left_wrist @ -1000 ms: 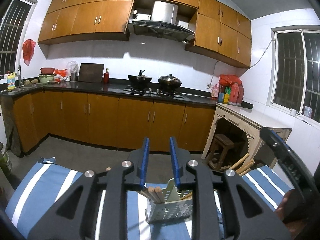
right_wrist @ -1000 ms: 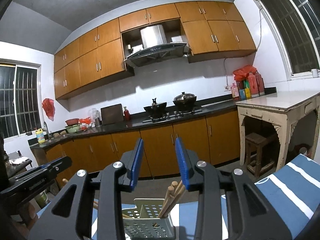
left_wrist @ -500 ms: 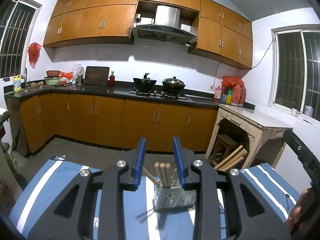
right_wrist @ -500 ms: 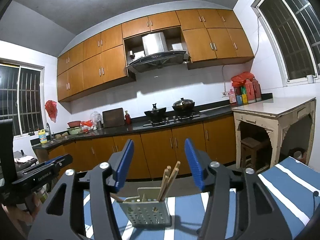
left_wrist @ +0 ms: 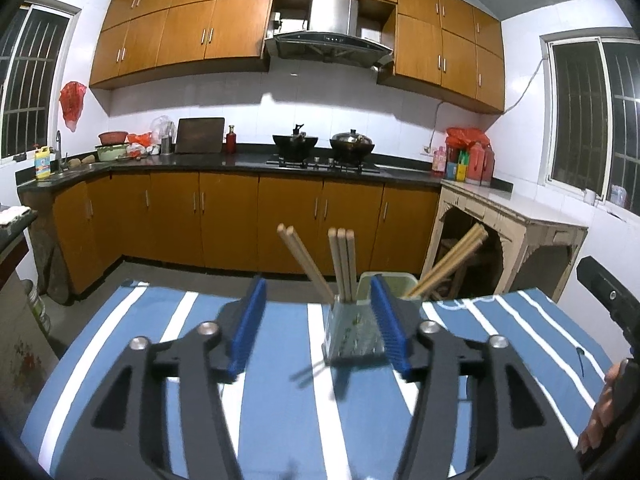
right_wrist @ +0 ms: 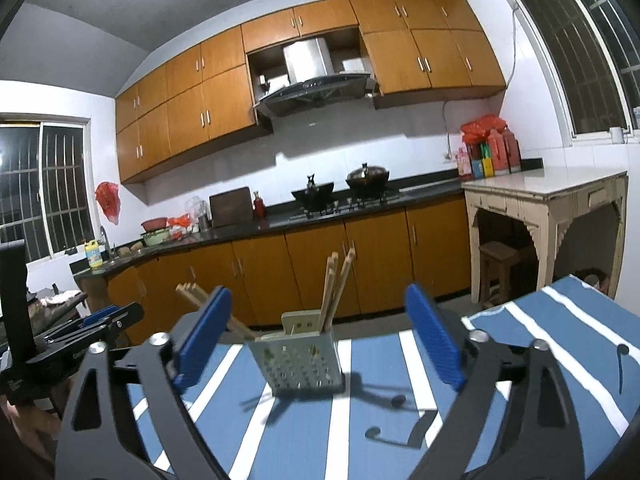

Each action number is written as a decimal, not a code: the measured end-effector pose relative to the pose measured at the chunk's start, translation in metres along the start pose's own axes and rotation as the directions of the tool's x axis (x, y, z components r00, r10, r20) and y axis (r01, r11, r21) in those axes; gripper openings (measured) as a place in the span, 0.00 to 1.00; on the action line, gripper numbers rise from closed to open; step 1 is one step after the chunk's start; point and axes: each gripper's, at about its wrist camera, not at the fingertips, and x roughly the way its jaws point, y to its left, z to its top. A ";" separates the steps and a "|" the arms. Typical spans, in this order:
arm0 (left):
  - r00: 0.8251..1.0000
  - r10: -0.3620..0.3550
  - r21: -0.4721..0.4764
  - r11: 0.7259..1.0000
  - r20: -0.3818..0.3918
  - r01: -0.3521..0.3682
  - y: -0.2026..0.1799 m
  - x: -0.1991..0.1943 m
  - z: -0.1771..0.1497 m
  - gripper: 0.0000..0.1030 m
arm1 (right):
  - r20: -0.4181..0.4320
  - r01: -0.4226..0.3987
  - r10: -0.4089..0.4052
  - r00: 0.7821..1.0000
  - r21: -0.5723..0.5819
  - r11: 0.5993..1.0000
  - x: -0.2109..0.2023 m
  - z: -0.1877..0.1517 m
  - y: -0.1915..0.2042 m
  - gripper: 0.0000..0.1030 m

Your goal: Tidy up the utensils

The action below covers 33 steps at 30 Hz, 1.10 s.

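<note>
A pale green perforated utensil holder (left_wrist: 352,330) stands on the blue-and-white striped surface (left_wrist: 276,408), and wooden chopsticks (left_wrist: 342,264) stick out of it: three upright together, two leaning away to the left, and more slanting out to the right. The left hand-held gripper (left_wrist: 320,324) hangs just before the holder with its blue pads (left_wrist: 246,326) spreading apart, touching nothing; the holder sits beyond the right pad. The right hand-held gripper (right_wrist: 320,340) faces the same holder (right_wrist: 298,362) from the other side, its jaws opening wide and empty, with the chopsticks (right_wrist: 334,288) rising beyond the gap. No writing on the holder can be read.
</note>
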 end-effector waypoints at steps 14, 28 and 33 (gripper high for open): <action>0.997 0.077 0.029 0.997 0.003 -0.077 0.014 -0.041 -0.065 0.96 | -0.072 0.058 -0.068 0.995 -0.139 0.989 -0.023 -0.054 0.019 0.98; 0.984 0.170 0.051 0.984 -0.051 -0.168 0.022 -0.062 -0.136 0.96 | -0.207 0.111 -0.131 0.969 -0.106 0.988 -0.037 -0.115 0.009 0.98; 0.982 0.174 0.032 0.985 -0.068 -0.172 0.024 -0.069 -0.151 0.96 | -0.199 0.124 -0.149 0.969 -0.133 0.983 -0.045 -0.125 0.013 0.98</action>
